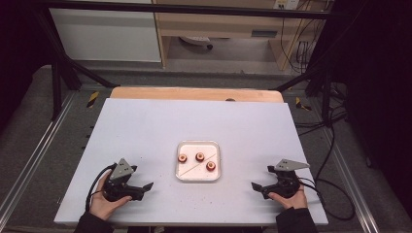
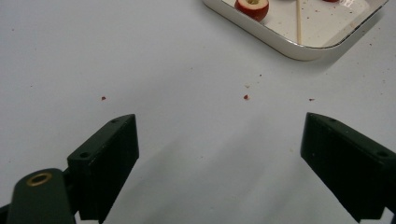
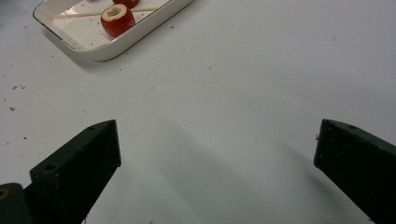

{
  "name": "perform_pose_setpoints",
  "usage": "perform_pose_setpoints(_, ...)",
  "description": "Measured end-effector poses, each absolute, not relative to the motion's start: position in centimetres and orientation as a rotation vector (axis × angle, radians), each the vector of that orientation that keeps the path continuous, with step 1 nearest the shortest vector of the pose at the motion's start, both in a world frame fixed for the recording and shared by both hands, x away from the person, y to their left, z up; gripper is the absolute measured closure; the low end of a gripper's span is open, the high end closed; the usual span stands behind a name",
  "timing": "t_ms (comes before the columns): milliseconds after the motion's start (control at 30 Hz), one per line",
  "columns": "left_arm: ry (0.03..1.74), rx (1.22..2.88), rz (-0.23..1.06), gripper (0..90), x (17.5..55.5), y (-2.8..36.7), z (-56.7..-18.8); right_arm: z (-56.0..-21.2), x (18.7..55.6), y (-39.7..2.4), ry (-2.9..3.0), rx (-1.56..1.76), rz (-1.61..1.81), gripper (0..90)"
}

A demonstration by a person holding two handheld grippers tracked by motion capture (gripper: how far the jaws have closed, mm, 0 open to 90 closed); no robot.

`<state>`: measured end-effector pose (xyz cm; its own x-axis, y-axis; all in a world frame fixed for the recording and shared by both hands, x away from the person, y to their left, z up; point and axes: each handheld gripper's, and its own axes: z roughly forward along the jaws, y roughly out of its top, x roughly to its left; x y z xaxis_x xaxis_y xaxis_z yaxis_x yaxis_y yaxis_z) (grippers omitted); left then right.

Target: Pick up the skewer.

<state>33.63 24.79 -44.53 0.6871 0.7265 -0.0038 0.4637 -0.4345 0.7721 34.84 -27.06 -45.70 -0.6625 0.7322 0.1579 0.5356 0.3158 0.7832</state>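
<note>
— While both hand-held grippers, left [image 1: 145,187] and right [image 1: 256,186], sat released, where was the food?
— From above: three red pieces [image 1: 199,157] and a skewer [image 1: 197,163] in the tray [image 1: 180,175], at twelve o'clock between them.
— Risks?
— Left gripper view: skewer [image 2: 298,21] thin, could slip. Right gripper view: the piece [image 3: 116,19] could roll.

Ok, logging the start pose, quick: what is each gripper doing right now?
Left gripper: open, holding nothing, resting on the table.
Right gripper: open, holding nothing, also on the table.
</note>
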Motion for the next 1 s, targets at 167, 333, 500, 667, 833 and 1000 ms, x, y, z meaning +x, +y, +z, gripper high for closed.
perform_pose_setpoints(167, 0.904, 2.114, 0.42, 11.5, 33.6, 24.3, -44.4, -45.7, 34.9, -27.1, 2.354, 1.149, 1.264, 1.1)
perform_pose_setpoints(333, 0.901, 2.116, 0.425, 11.6, 33.8, 23.9, -44.2, -45.7, 34.9, -27.1, 2.354, 1.146, 1.263, 1.1)
perform_pose_setpoints(500, 0.89, 2.126, 0.426, 11.7, 33.8, 23.3, -44.0, -45.7, 34.9, -27.1, 2.359, 1.15, 1.265, 1.1)
perform_pose_setpoints(667, 0.88, 2.134, 0.427, 11.7, 33.9, 22.5, -43.6, -45.7, 34.9, -27.1, 2.352, 1.151, 1.269, 1.1)
perform_pose_setpoints(833, 0.863, 2.15, 0.431, 12.3, 34.0, 21.5, -43.1, -45.7, 34.9, -27.1, 2.355, 1.149, 1.267, 1.1)
perform_pose_setpoints(1000, 0.845, 2.165, 0.432, 12.7, 34.3, 20.1, -42.5, -45.8, 34.9, -27.0, 2.366, 1.138, 1.255, 1.1)
